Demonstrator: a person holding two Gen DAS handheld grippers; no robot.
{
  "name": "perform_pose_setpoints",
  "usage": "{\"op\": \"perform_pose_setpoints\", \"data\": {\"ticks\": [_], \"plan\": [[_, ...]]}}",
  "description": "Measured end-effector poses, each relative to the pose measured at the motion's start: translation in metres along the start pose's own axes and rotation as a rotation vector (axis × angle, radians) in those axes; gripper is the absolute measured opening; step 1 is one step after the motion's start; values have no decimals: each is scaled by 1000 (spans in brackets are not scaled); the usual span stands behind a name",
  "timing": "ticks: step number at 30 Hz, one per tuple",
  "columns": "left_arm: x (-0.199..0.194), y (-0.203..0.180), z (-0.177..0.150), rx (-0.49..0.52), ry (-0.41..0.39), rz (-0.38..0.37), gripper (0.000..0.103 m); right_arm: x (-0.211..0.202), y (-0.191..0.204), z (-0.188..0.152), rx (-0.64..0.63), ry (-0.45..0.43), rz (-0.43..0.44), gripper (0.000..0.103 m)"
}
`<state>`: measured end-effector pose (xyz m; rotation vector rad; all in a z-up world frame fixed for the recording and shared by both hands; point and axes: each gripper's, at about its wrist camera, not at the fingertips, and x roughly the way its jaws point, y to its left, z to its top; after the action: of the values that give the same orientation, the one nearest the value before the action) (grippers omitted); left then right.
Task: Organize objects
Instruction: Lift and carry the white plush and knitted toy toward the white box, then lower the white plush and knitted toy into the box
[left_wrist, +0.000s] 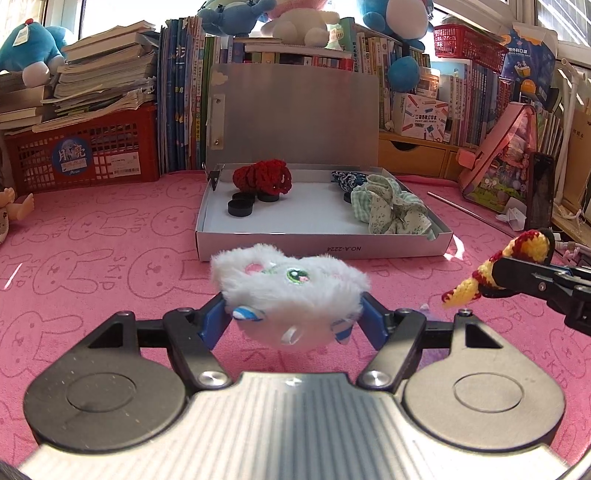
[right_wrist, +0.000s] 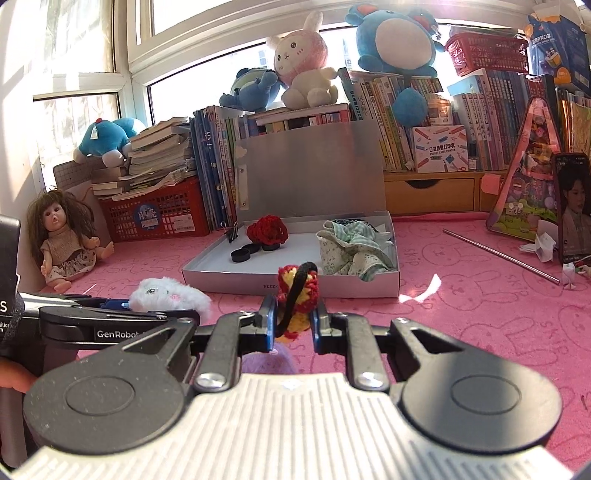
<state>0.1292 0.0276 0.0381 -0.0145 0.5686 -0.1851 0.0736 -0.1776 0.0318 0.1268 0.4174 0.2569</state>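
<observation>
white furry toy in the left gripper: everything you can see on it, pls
The white furry toy is a small plush with long shaggy pile, an embroidered green eye, a pink patch, blue-and-white striped bits and a white ribbon loop underneath. The left gripper has its jaws pressed into the toy's two sides, holding it clear of the pink table cover, in front of the open grey box. Nothing else touches it.

My right tongs (right_wrist: 293, 321): clamped on red-yellow crochet scrunchie (right_wrist: 298, 295)
My left tongs (right_wrist: 162, 306): holding white fluffy plush (right_wrist: 168, 293)
Open box (right_wrist: 207, 275): ahead on pink worktop (right_wrist: 480, 306)
</observation>
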Motion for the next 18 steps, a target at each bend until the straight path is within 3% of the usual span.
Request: {"op": "perform_pose_setpoints", "data": {"ticks": [18], "plan": [[35, 20, 58, -30, -88, -40, 77, 61, -19, 47, 127, 17, 48, 22]]}}
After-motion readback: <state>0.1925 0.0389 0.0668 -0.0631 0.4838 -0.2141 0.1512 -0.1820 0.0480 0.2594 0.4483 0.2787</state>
